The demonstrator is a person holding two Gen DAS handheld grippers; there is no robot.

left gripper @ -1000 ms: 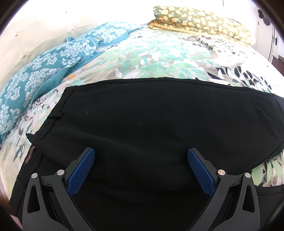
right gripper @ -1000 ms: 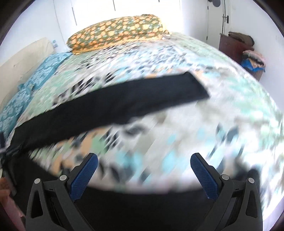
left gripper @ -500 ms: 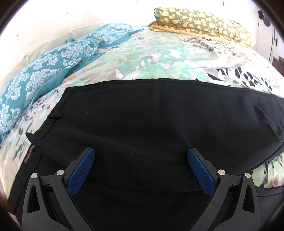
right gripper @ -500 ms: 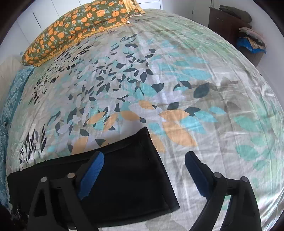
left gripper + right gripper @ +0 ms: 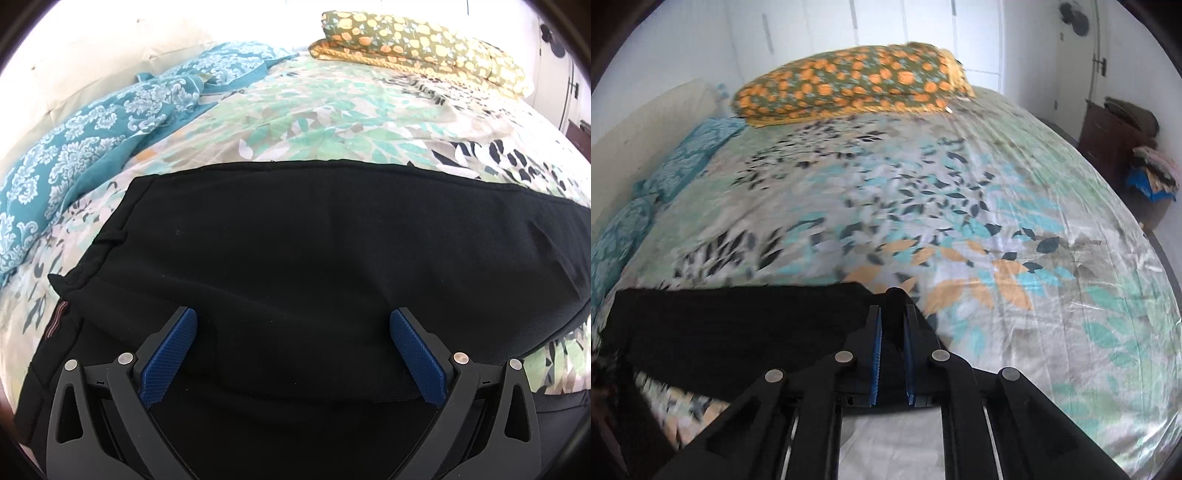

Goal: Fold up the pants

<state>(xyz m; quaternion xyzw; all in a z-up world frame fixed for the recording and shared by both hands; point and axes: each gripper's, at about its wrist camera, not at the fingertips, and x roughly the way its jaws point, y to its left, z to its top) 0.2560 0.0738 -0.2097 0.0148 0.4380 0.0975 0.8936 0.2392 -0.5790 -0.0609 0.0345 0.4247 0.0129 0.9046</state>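
Note:
Black pants (image 5: 295, 240) lie flat across a leaf-print bedspread (image 5: 332, 122), waist end at the left with a small label at the edge. My left gripper (image 5: 293, 354) is open and hovers just over the waist part, blue pads (image 5: 170, 354) wide apart, holding nothing. In the right wrist view the pant leg (image 5: 738, 328) stretches to the left, and my right gripper (image 5: 892, 321) is shut on the hem end of the leg, with black cloth between its blue pads (image 5: 876, 354).
A teal patterned blanket (image 5: 92, 136) lies bunched at the bed's left side. An orange-flowered pillow (image 5: 849, 85) sits at the head of the bed. A dark cabinet with piled clothes (image 5: 1126, 147) stands to the right, beyond the bed's edge.
My right gripper moved to the end of the pant leg and closed on its hem. My left gripper stayed open over the waist, almost unmoved.

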